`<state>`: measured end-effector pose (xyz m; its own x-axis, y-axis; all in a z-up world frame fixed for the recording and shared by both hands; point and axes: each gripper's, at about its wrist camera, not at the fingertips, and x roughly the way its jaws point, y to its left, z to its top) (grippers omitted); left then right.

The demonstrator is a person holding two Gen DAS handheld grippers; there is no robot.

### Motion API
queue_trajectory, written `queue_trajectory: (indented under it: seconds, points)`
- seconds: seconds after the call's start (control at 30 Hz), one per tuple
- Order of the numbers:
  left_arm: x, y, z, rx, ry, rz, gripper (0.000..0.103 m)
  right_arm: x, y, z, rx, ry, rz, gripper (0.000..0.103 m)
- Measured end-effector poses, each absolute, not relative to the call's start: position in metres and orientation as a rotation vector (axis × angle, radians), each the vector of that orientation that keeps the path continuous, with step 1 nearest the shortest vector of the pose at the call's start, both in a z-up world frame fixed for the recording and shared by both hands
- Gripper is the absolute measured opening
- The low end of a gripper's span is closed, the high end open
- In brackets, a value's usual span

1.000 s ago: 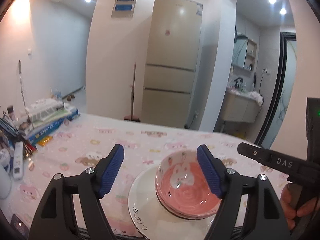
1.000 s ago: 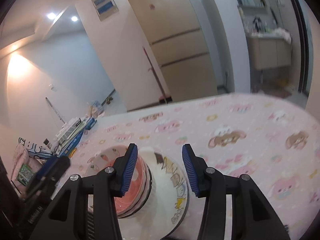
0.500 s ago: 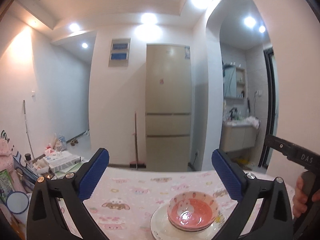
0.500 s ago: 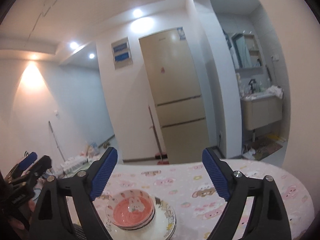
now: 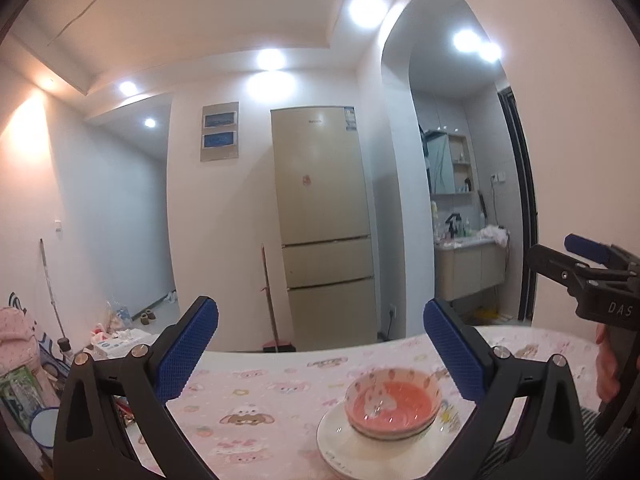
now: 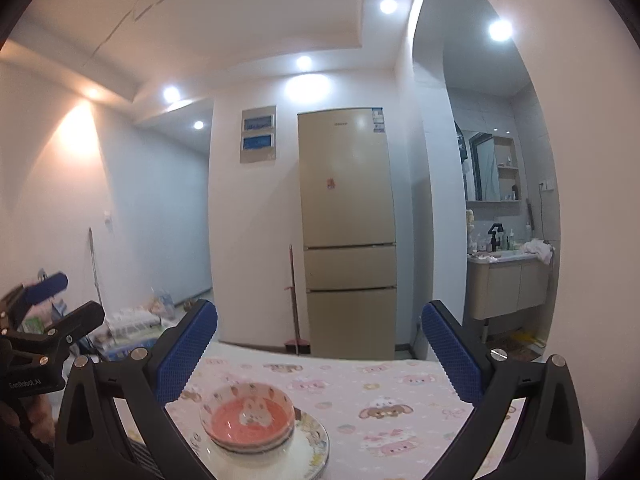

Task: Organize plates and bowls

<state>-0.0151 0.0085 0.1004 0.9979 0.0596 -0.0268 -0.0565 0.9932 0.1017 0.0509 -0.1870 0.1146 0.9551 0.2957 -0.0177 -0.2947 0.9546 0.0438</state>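
Observation:
Pink bowls (image 5: 394, 406) with a rabbit print sit nested on stacked white plates (image 5: 344, 450) on the pink cartoon tablecloth (image 5: 256, 392). The same bowls (image 6: 248, 414) and plates (image 6: 312, 446) show in the right wrist view. My left gripper (image 5: 320, 346) is open and empty, held above and behind the stack. My right gripper (image 6: 320, 344) is open and empty, also raised behind the stack. Each gripper shows at the edge of the other's view, the right one (image 5: 588, 268) and the left one (image 6: 44, 312).
Books, boxes and small items (image 5: 36, 372) crowd the table's left end. A beige fridge (image 5: 324, 224) and a broom (image 5: 270, 304) stand beyond the table's far edge. A washbasin cabinet (image 6: 508, 284) is at the right.
Both grippers have opened wide and pulled up and back from the bowl-and-plate stack, which stays on the table. The views now tilt up to the room.

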Motion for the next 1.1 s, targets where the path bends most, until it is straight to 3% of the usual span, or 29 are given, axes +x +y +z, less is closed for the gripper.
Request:
queue_trajectory:
  seconds: [0.23, 0.6, 1.1]
  points:
    - [-0.003, 0.012, 0.062, 0.015, 0.075, 0.038, 0.103, 0.068, -0.184, 0.073, 0.057, 0.104, 0.281, 0.103]
    - [0.007, 0.014, 0.014, 0.024, 0.061, 0.112, 0.103, 0.074, -0.176, 0.032, 0.031, 0.06, 0.235, 0.103]
    - [-0.001, 0.02, 0.006, -0.005, 0.037, 0.111, 0.103, 0.074, -0.165, 0.013, -0.039, 0.078, 0.207, 0.103]
